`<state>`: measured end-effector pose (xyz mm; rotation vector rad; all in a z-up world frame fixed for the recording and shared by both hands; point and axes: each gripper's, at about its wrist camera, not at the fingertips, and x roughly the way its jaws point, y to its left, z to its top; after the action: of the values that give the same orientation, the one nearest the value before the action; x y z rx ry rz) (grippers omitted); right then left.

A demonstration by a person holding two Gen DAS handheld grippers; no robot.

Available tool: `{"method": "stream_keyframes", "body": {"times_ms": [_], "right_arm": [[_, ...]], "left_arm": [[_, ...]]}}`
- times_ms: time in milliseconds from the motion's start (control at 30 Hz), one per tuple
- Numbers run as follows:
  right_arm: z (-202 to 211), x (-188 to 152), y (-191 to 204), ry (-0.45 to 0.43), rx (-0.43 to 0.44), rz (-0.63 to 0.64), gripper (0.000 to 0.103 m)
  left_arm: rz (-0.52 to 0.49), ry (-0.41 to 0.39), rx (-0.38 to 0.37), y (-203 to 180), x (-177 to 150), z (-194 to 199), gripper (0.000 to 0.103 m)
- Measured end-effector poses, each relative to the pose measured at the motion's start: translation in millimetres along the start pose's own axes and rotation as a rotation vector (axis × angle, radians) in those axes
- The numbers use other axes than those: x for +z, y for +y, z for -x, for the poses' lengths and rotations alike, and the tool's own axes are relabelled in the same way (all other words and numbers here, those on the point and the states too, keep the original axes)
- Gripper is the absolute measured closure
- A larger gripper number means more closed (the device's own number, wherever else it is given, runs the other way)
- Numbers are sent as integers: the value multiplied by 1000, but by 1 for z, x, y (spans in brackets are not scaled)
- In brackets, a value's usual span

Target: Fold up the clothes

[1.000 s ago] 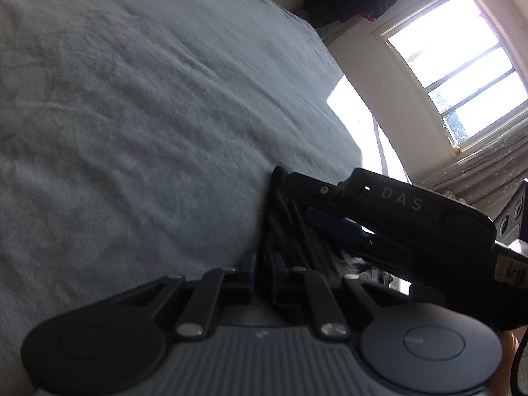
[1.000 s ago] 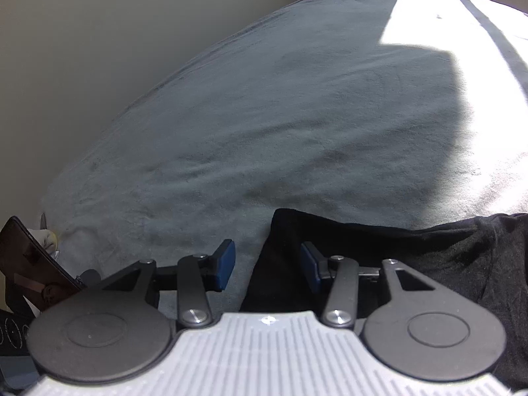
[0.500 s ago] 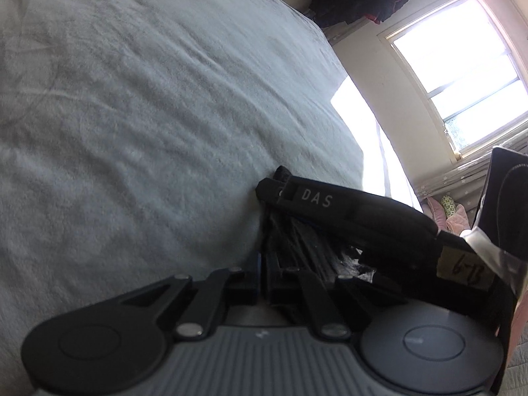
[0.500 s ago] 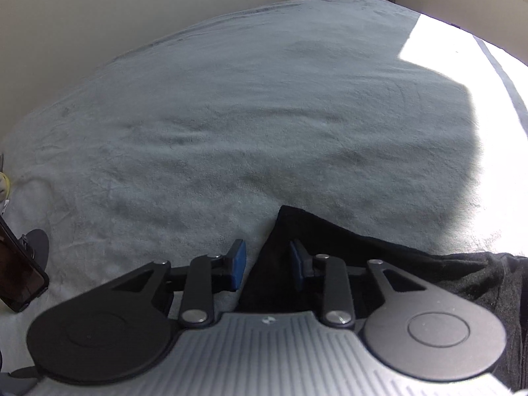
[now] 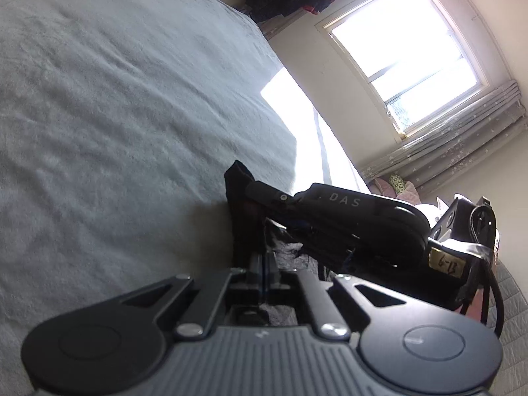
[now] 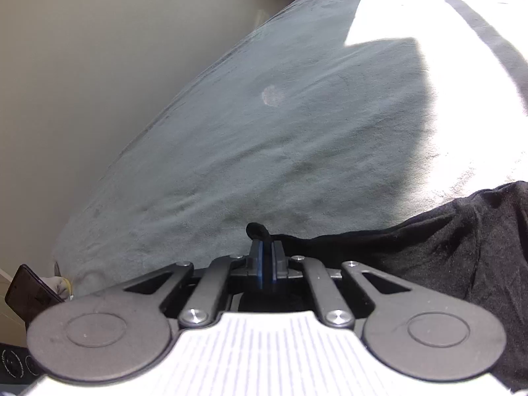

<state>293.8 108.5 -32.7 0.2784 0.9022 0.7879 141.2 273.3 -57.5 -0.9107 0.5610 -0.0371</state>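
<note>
Garment: black cloth (image 6: 445, 250) is lying on the grey bedcover (image 6: 297, 132).
Right gripper (image 6: 266, 264): is pinching a corner of it, jaws together, held low.
Left gripper (image 5: 264, 264): is clamping another dark fold (image 5: 239, 198), angled beside the right one.

A home bedroom — grey-covered bed (image 5: 132, 115), curtained window (image 5: 402, 49).

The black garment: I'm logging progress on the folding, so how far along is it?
Early. Done: both grippers have shut on the black garment; the right gripper pinches a corner, the left gripper another edge. In hand: the cloth is gripped just above the grey bedspread. Left: no fold shows yet, so all the folding remains.
</note>
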Motion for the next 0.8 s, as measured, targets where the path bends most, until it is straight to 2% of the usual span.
{"method": "stream_keyframes", "body": {"times_ms": [367, 567, 800], "right_arm": [[73, -9, -47, -187, 27, -153, 97], [108, -24, -67, -291, -6, -205, 97], [132, -42, -90, -325, -96, -228, 97]], "left_arm": [[-117, 74, -177, -40, -30, -21, 102], [-167, 114, -207, -50, -42, -30, 102], [-194, 174, -192, -52, -50, -38, 101]]}}
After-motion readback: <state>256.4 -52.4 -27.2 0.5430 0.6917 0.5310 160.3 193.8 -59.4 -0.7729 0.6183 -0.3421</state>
